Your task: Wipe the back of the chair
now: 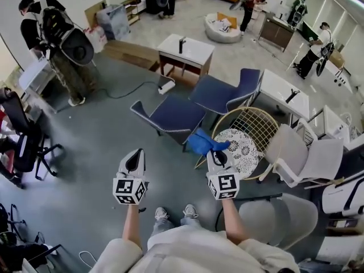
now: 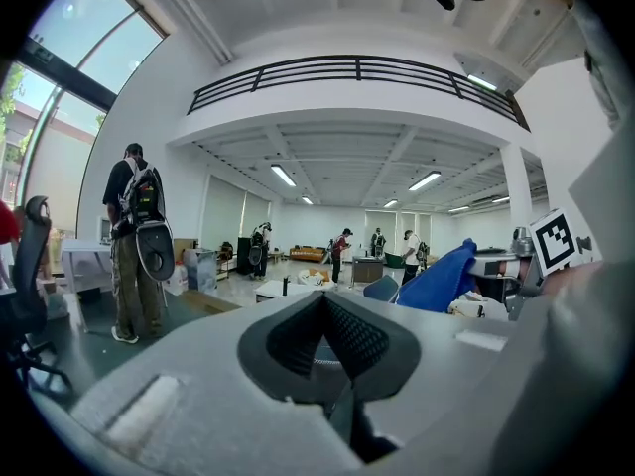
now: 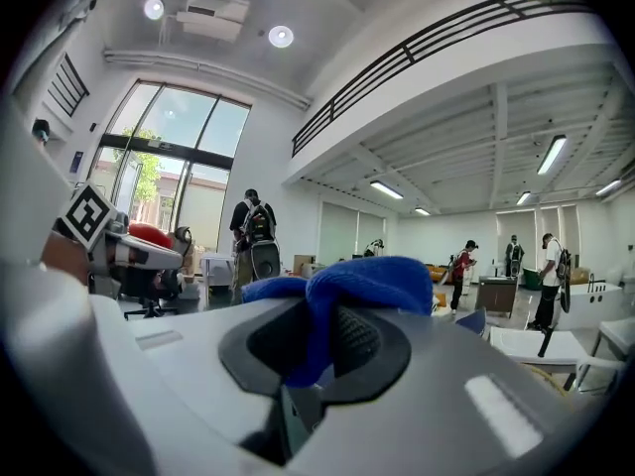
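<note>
My right gripper [image 1: 215,153] is shut on a bunched blue cloth [image 1: 202,143], held in the air just left of a gold wire chair [image 1: 257,124] with a patterned round cushion [image 1: 241,148]. In the right gripper view the cloth [image 3: 369,284] bulges out above the clamped jaws of the right gripper [image 3: 317,337]. My left gripper [image 1: 135,156] hovers over the grey floor to the left, shut on nothing. Seen from the left gripper [image 2: 323,312], the jaws meet and the cloth [image 2: 438,280] hangs at the right.
Two blue chairs [image 1: 171,114] [image 1: 225,93] stand beyond the cloth. White chairs [image 1: 304,158] and a grey chair [image 1: 280,216] crowd the right side. White tables [image 1: 185,50] [image 1: 283,91], a black office chair [image 1: 23,144], a floor cable [image 1: 128,90] and several people [image 1: 57,44] surround the area.
</note>
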Demonstrator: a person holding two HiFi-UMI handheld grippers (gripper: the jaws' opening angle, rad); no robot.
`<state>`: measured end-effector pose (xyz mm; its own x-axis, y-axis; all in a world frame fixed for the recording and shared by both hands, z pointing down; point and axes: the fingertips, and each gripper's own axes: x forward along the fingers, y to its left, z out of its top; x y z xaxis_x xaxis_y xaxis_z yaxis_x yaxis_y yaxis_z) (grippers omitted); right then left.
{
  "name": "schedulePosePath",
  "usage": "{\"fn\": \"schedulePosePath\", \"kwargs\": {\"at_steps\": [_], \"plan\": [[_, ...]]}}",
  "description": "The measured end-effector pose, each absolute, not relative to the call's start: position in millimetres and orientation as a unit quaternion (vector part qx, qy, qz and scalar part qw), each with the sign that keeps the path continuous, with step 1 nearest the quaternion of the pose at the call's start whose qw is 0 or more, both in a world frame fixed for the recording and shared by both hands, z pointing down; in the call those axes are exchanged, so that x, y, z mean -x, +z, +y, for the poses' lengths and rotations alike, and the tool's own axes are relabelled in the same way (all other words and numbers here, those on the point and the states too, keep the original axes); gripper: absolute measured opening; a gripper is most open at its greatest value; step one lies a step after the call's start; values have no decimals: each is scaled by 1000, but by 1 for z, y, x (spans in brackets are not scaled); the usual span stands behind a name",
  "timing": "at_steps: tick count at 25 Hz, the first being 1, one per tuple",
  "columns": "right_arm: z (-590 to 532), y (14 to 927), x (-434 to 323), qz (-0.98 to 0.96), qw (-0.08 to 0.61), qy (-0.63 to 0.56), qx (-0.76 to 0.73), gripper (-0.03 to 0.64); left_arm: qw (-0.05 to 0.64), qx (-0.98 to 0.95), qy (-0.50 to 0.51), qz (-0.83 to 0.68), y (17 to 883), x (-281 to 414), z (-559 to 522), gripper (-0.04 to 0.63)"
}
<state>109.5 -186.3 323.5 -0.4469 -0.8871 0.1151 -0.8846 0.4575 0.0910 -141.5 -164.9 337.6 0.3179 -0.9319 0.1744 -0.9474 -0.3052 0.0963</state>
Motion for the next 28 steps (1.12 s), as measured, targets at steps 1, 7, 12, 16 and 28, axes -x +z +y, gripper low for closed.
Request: {"fn": "schedulePosePath", "kwargs": {"at_steps": [1, 7, 12, 16, 28], "plan": [[-186, 317, -113, -850, 71, -11, -523, 35, 89, -807, 43, -583, 333, 142, -164, 2], [-189, 295, -122, -845, 68, -23, -530, 35, 79, -803, 43, -589, 315, 150, -162, 2], [-184, 294, -136, -839, 68, -21, -540, 35, 67, -800, 36, -595, 302, 149, -157, 2], [-182, 293, -141, -837, 67, -19, -543, 35, 60, -799, 30, -597, 293, 149, -154, 2], [-190, 286, -122, -842, 61, -22, -535, 34, 57, -795, 30, -603, 285, 161, -155, 2]]}}
